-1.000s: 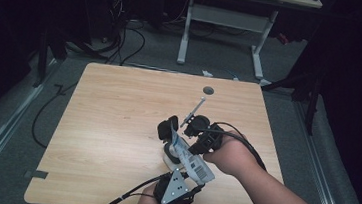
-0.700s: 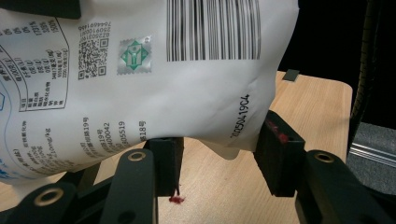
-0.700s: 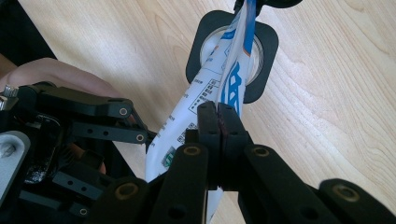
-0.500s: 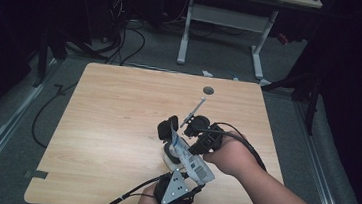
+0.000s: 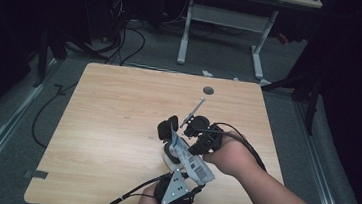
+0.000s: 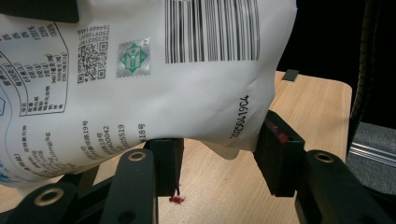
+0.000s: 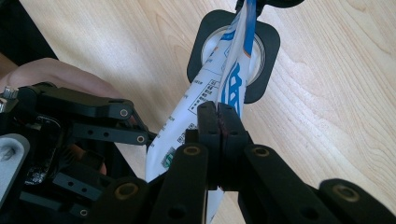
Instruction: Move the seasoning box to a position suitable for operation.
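- Nothing has shifted since a second ago: both your hands sit where they were, and the pouch (image 5: 194,159) hangs at the same tilt between them.
- Your right gripper (image 7: 218,109) is clamped tight on one edge of the pouch (image 7: 205,100), jaws fully together with the film pinched between them.
- Your left gripper (image 6: 219,149) stands about half wide. The bottom corner of the pouch (image 6: 177,93) sits between its jaws, and both pads appear to press the bulging sides, so I read it as holding the pouch too.
- Ahead of your right gripper, past its tips, the upper end of the pouch reaches over the round cup (image 7: 212,35) in its black square holder. In the high view the cup (image 5: 167,157) shows just beside your left gripper (image 5: 185,166), under the pouch.
- Your right gripper (image 5: 192,148) comes in from the far side of the pouch in the high view, above the worktop (image 5: 116,126).
- Since there is no movement, my judgement is that you are paused in a two-handed hold with the pouch lined up over the cup. Opening or tipping it looks like the step not yet done.
- Keep the cup-side end over the opening, as a slip there could spill onto the worktop.
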{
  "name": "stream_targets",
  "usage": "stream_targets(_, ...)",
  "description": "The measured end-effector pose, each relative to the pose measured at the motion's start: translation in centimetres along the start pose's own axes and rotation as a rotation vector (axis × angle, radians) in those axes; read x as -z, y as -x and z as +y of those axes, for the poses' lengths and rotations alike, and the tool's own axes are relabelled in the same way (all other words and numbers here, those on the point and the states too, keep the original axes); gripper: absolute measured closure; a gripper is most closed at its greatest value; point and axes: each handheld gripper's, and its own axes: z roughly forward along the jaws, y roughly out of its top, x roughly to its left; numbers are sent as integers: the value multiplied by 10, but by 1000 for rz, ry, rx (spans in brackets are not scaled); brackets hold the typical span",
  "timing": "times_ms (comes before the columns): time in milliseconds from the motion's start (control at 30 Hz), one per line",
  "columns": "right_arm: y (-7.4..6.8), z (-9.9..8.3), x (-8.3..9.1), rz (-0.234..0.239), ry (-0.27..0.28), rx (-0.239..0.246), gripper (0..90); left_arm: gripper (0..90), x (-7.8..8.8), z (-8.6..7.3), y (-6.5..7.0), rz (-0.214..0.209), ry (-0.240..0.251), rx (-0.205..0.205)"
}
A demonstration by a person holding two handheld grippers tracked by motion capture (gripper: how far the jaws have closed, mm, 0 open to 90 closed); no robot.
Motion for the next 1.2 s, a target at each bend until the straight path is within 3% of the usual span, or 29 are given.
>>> stream_targets(1200,-1,1,0,-6,-3,5,900,558,1,2,1,-1,8,2)
